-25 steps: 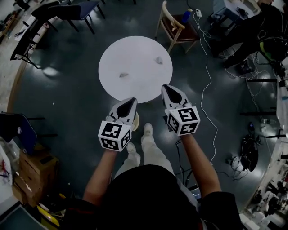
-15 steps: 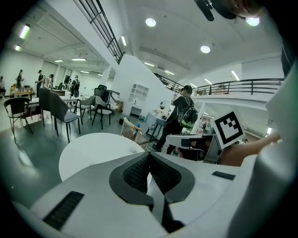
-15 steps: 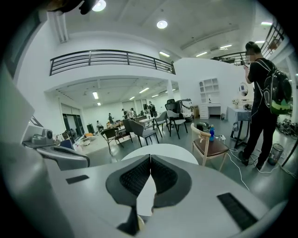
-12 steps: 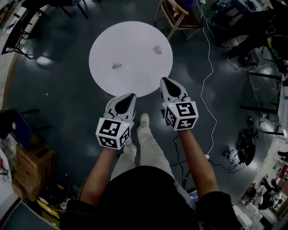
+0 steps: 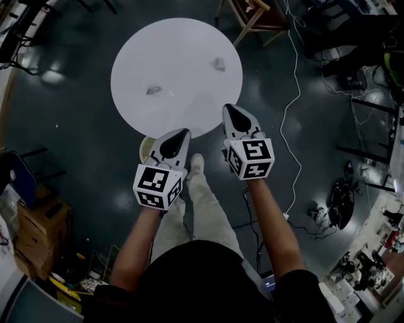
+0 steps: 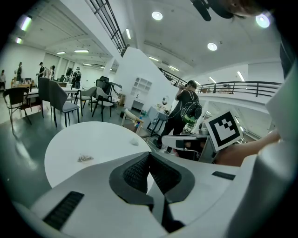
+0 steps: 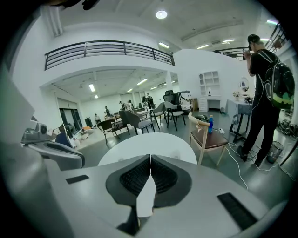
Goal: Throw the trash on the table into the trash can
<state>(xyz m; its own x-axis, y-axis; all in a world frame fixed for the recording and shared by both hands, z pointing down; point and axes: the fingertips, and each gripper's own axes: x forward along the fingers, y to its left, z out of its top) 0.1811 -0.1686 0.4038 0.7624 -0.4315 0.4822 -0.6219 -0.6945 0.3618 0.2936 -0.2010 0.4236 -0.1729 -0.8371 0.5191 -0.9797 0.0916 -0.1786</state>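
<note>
1. Closer than a second ago: the round table (image 5: 189, 38) fills more of the head view, and both grippers have come up to its near edge as the person walks in.
2. The left gripper (image 5: 178, 135) has its jaws closed together with nothing between them. Its tip sits just short of the table's near rim.
3. The right gripper (image 5: 229, 110) is likewise pressed closed and empty. In the head view its tip just overlaps the near rim.
4. Two bits of trash lie on the table, untouched. A crumpled scrap (image 5: 153, 90) sits left of centre, and a small wad (image 5: 218, 64) lies toward the far right edge, well apart from it.
5. A pale round thing (image 5: 147, 149) on the floor beside the left gripper, under the near rim, may be the trash can. I cannot tell for sure.
6. The step in hand looks like the reach for a first pick.
   - Open the jaws before they cross over the tabletop.
   - Take the scrap with the left gripper and the wad with the right.
   - Come down from above with one pad on each side of the piece.
   - Close slowly, since such light pieces would likely skid on the smooth top if nudged.
7. Further out, a wooden chair (image 5: 255, 16) stands beyond the table, and a white cable (image 5: 291, 94) trails along the floor at the right, so watch your footing there.
</note>
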